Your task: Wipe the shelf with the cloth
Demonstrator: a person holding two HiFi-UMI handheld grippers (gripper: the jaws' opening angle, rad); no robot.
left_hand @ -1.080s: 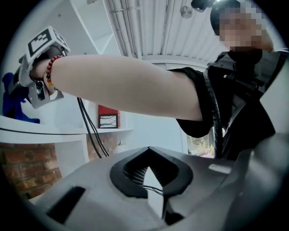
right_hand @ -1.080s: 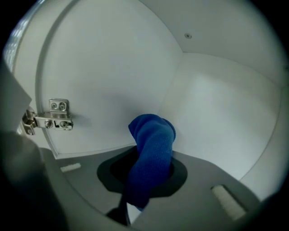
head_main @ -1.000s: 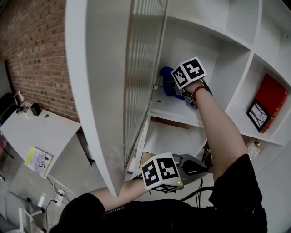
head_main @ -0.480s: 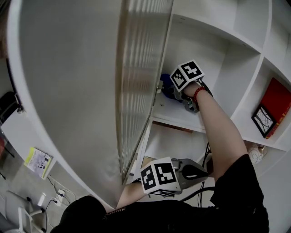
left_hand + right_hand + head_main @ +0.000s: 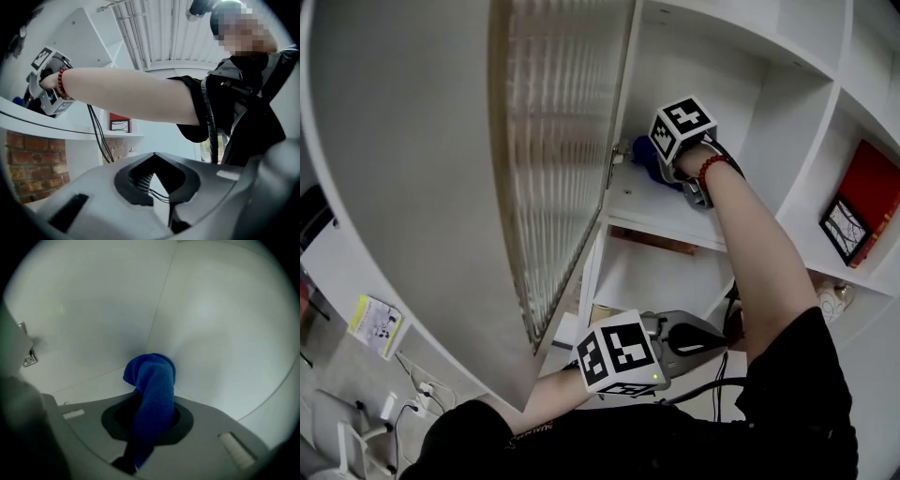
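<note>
A blue cloth (image 5: 649, 161) lies bunched on the white shelf board (image 5: 661, 214), in the back left corner of the compartment. My right gripper (image 5: 664, 169) is shut on the cloth and presses it against the board. In the right gripper view the cloth (image 5: 152, 390) rises between the jaws of the right gripper (image 5: 149, 406) towards the corner where the white walls meet. My left gripper (image 5: 720, 339) hangs low in front of the person's body, away from the shelf. In its own view the left gripper (image 5: 152, 158) has its jaws together with nothing between them.
An open cabinet door with ribbed glass (image 5: 558, 150) stands close to the left of the compartment. A red book (image 5: 872, 187) and a framed picture (image 5: 846, 230) sit in a compartment to the right. Black cables (image 5: 717, 380) hang below. A white desk with a paper (image 5: 377, 323) is at the far left.
The right gripper and cloth have slid a little to the left and further back along the shelf. The view has shifted towards the door. The left gripper stays low.
</note>
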